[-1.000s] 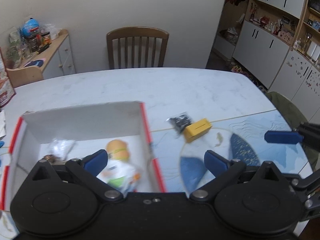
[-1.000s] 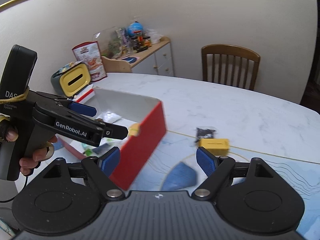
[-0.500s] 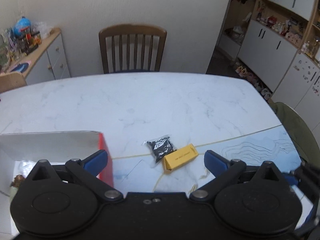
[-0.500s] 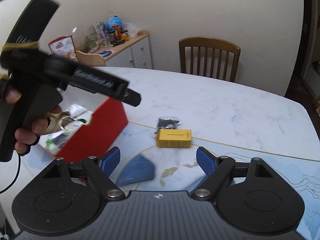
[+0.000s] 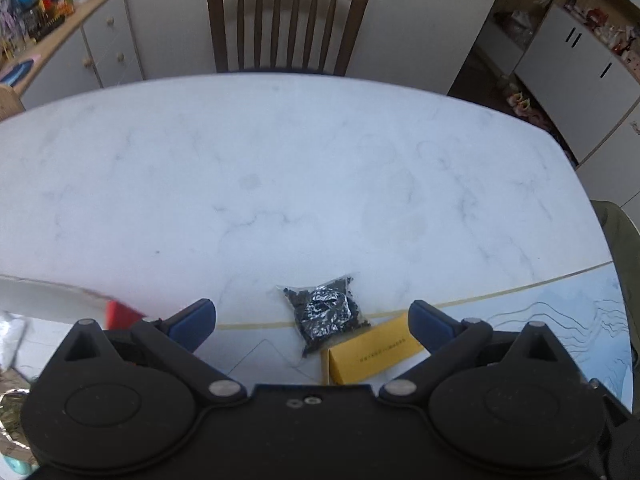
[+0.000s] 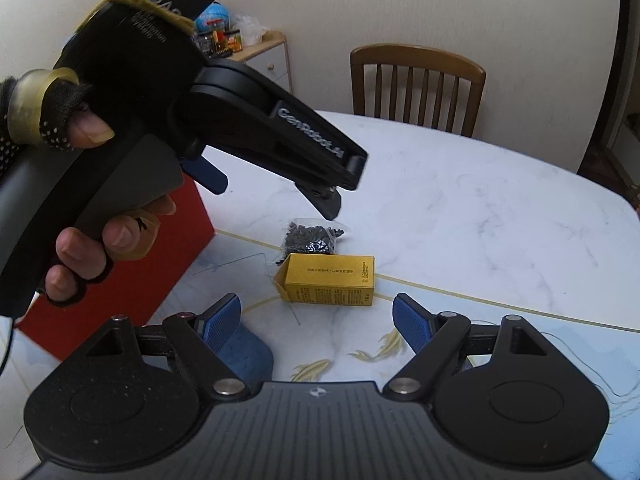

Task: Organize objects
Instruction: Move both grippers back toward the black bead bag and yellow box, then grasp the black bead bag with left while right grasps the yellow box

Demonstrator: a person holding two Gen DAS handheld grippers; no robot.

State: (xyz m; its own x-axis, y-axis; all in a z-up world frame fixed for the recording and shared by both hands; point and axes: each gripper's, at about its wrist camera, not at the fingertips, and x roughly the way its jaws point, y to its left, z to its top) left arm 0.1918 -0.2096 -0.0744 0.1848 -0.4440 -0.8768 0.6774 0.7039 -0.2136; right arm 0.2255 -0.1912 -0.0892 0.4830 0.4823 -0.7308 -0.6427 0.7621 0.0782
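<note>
Left wrist view: my left tool (image 5: 312,316) is spread wide and holds nothing. Below it a small clear bag of black bits (image 5: 326,312) touches a yellow cardboard box (image 5: 370,354) on the white marble surface (image 5: 280,168). My right tool (image 6: 318,318) (also wide apart, holding nothing) hangs near the box, beside a red box (image 6: 132,264).

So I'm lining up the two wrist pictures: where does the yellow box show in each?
Left wrist: yellow box lies low and right of centre, partly hidden behind the left gripper.
Right wrist: the box lies at centre, beyond the open right gripper.
Shared landmark: the clear bag of black bits, touching the box's far side.
</note>
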